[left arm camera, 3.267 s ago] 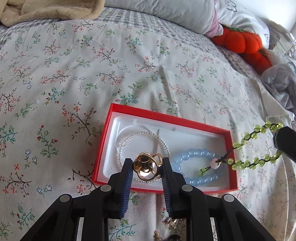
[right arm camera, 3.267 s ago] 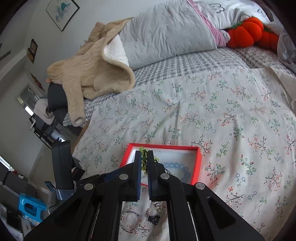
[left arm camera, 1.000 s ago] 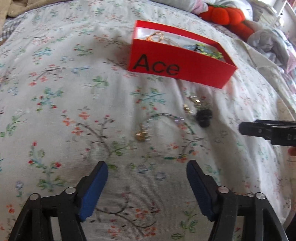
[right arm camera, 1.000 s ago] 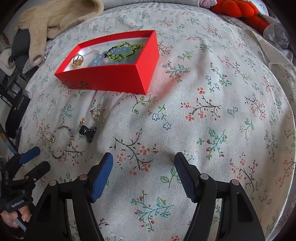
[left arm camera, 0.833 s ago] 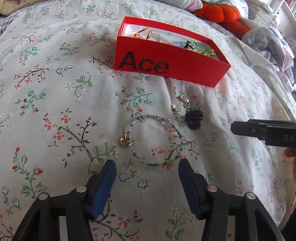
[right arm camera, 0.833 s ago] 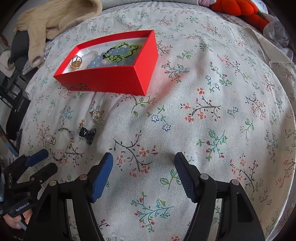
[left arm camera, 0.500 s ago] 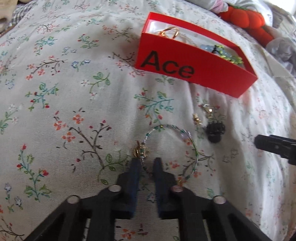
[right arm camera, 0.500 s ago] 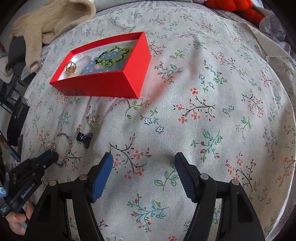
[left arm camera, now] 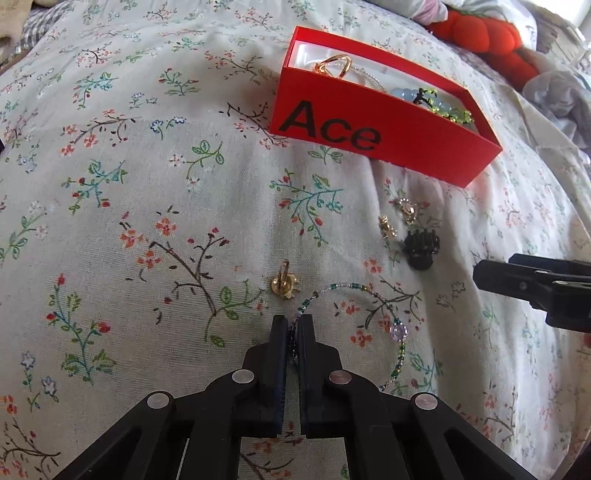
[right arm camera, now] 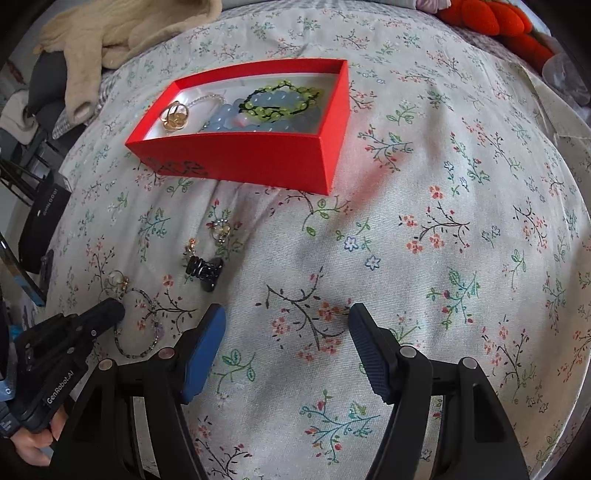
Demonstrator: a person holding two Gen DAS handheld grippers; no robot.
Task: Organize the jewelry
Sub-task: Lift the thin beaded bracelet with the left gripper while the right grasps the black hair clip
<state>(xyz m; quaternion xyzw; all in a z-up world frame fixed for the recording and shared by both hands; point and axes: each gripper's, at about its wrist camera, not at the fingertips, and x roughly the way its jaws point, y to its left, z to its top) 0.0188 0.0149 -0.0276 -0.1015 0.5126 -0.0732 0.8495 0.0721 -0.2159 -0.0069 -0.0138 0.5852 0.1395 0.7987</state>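
Observation:
A red box (left arm camera: 384, 136) (right arm camera: 258, 162) marked "Ace" lies on the floral bedspread and holds a gold ring (right arm camera: 175, 115), a blue bead bracelet (right arm camera: 255, 120) and a green bead bracelet (right arm camera: 280, 98). My left gripper (left arm camera: 293, 323) is shut on the thin beaded bracelet (left arm camera: 397, 332), which lies on the bedspread; it also shows in the right wrist view (right arm camera: 142, 332). A gold ring (left arm camera: 283, 283) lies just ahead of it. A black hair clip (left arm camera: 421, 246) (right arm camera: 205, 271) and small earrings (left arm camera: 387, 225) lie nearer the box. My right gripper (right arm camera: 286, 328) is open and empty above bare bedspread.
An orange plush toy (left arm camera: 487, 31) and grey pillows lie at the far end of the bed. A beige garment (right arm camera: 110, 33) is draped at the far left. Dark furniture and a black box (right arm camera: 42, 218) stand off the bed's left edge.
My left gripper moved down to the thin beaded bracelet and shut on it. The right gripper stayed open and shifted only slightly.

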